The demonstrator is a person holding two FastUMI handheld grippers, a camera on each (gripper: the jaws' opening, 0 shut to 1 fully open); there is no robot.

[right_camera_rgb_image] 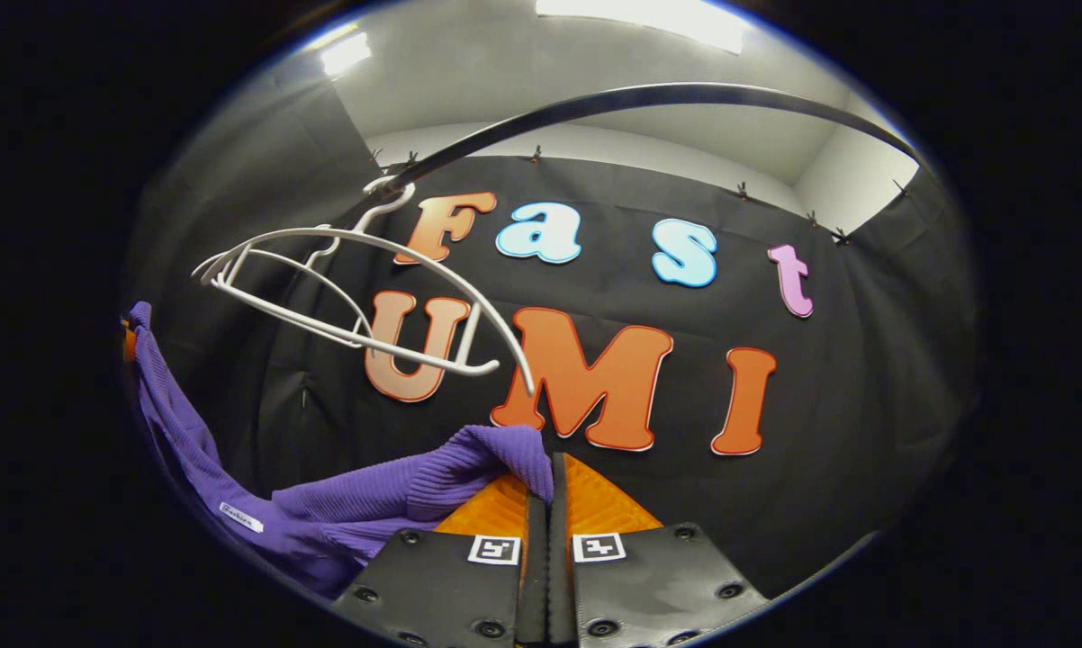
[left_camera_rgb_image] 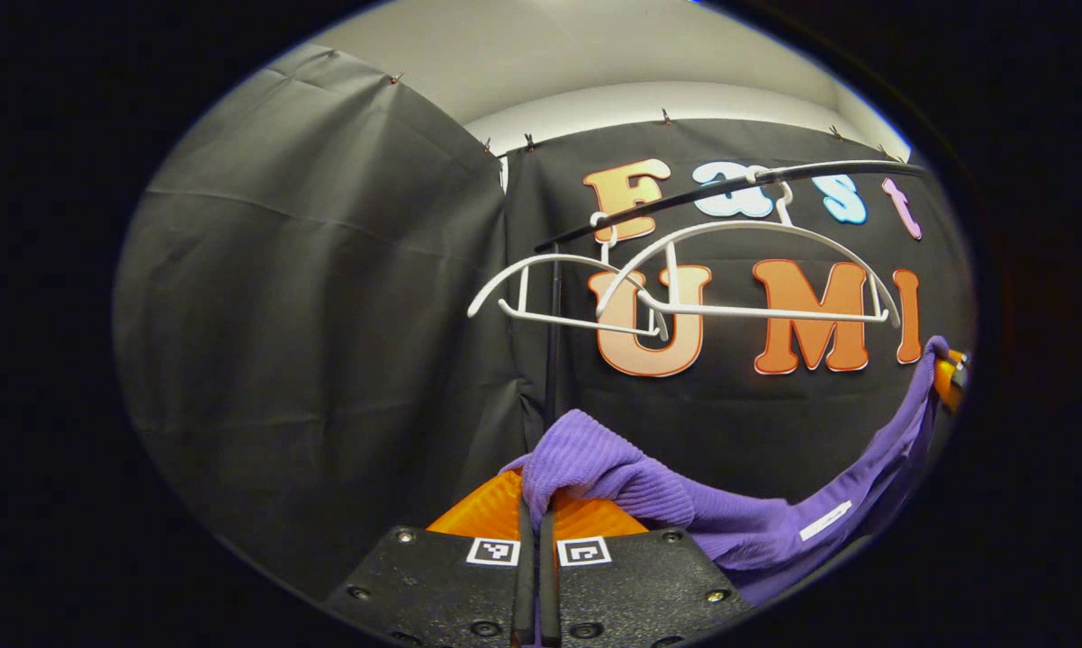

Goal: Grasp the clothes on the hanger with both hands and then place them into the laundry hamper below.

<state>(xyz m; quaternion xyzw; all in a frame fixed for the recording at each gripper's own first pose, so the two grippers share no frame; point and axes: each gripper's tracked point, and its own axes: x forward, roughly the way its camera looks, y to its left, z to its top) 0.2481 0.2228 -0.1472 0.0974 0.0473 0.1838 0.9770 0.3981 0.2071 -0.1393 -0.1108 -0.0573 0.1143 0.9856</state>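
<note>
Left gripper [left_camera_rgb_image: 534,531]: fingers pressed together on a fold of the purple garment [left_camera_rgb_image: 739,513], which bunches over the fingertips and trails away to the far edge of the left gripper view. Right gripper [right_camera_rgb_image: 545,504]: fingers likewise closed on a bunched end of the same purple garment [right_camera_rgb_image: 361,504], seen in the right gripper view; the cloth sags in a loop from that pinch toward the other hand's side. Both tools therefore hold the garment, one at each end, with slack cloth hanging between them.

White hangers [left_camera_rgb_image: 685,279]: two hang on the dark rail [left_camera_rgb_image: 730,189], bare. The garment lies below the hangers and well apart from them; no cloth touches either one. In the right gripper view the white hangers [right_camera_rgb_image: 361,297] sit above the held cloth and to one side of it, tilted on the rail [right_camera_rgb_image: 649,94].

Progress, judged from this position: the grasp with both hands is made and the garment appears to be off its hanger, so the first half of the task reads as complete. Remaining: lower the garment into the laundry hamper and release both pinches. Neither camera looks downward, so the hamper's position relative to the hangers cannot be confirmed.
</note>
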